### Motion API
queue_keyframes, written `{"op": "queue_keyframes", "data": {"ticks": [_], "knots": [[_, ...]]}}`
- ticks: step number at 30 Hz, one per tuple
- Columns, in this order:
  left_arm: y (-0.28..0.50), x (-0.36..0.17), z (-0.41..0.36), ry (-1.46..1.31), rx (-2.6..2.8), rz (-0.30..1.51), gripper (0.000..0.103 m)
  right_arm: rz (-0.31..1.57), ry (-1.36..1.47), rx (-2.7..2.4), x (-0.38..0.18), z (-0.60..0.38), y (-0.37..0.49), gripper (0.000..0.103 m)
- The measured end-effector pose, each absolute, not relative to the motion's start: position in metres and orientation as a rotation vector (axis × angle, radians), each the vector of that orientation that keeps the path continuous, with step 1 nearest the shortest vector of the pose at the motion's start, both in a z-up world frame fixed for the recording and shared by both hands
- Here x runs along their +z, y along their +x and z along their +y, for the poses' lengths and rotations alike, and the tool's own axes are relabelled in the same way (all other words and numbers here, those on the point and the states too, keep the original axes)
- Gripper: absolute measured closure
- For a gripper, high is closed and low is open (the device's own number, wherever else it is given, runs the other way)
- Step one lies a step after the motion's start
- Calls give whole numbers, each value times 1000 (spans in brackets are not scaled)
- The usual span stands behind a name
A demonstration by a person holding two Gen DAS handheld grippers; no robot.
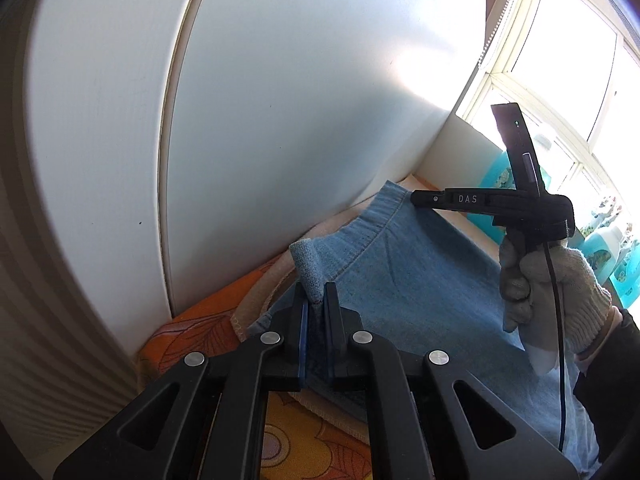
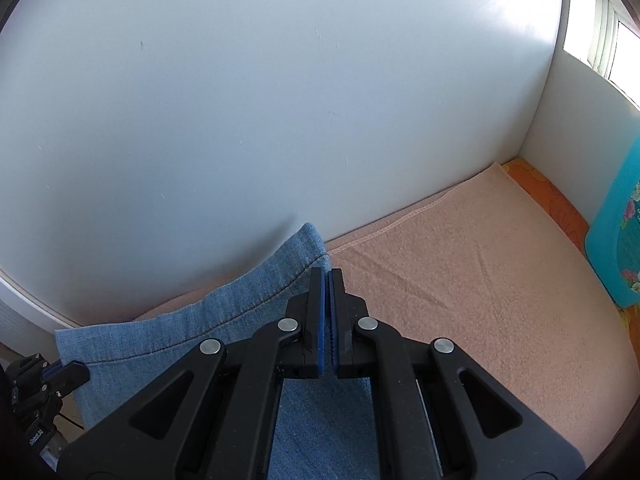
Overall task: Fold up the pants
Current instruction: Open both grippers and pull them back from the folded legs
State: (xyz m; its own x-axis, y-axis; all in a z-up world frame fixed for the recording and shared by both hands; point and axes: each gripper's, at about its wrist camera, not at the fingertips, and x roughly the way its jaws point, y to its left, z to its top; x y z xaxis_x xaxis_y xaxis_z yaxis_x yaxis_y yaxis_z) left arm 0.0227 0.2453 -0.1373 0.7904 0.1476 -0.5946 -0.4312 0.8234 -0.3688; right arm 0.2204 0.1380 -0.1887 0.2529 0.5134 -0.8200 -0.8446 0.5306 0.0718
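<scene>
In the left wrist view my left tongs (image 1: 316, 294) are pinched fully together on a bunched corner of the pants (image 1: 416, 280), a raised tuft of denim standing between the pads at 12 o'clock from the jaws. In the right wrist view my right tongs (image 2: 327, 280) are likewise closed tight, clamping the hemmed edge of the same denim at its 12 o'clock tip.

The pants lie spread on a peach towel (image 2: 460, 280) that covers an orange patterned cloth (image 1: 192, 328). The elastic waistband sits toward 1 o'clock in the left view, close against the white wall panel (image 1: 280, 120). The person's gloved hand (image 1: 556, 292) carries the right unit at 3 o'clock in that view. A turquoise bottle (image 2: 620, 240) stands at 3 o'clock in the right view, beyond the towel.

Risks, as I judge them:
- Each grip takes only a small bite of fabric. A sharp pull may strip the denim out of either pair of pads.
- Unequal lift between the two hands would skew the fold line.
- The wall stands close behind; a forward sweep could jam the cloth against it.
- A wide rightward swing could strike the bottle.
- The towel may drag along with the denim.
</scene>
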Motion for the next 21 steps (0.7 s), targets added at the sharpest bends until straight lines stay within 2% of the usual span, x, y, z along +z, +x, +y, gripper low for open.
{"op": "queue_keyframes", "data": {"ticks": [4, 7, 8, 9, 11, 21], "knots": [[31, -142, 240, -474, 348, 623, 97, 956, -426, 956, -201, 136, 229, 100], [31, -139, 238, -450, 375, 631, 90, 956, -408, 961, -189, 130, 228, 98], [30, -137, 239, -448, 387, 628, 88, 948, -402, 958, -184, 126, 230, 89], [29, -134, 240, -448, 391, 622, 88, 931, -392, 948, -176, 120, 230, 76], [24, -130, 241, -446, 385, 612, 88, 909, -353, 947, -159, 105, 230, 65], [27, -94, 209, -414, 186, 568, 87, 837, -220, 853, -81, -36, 205, 64]]}}
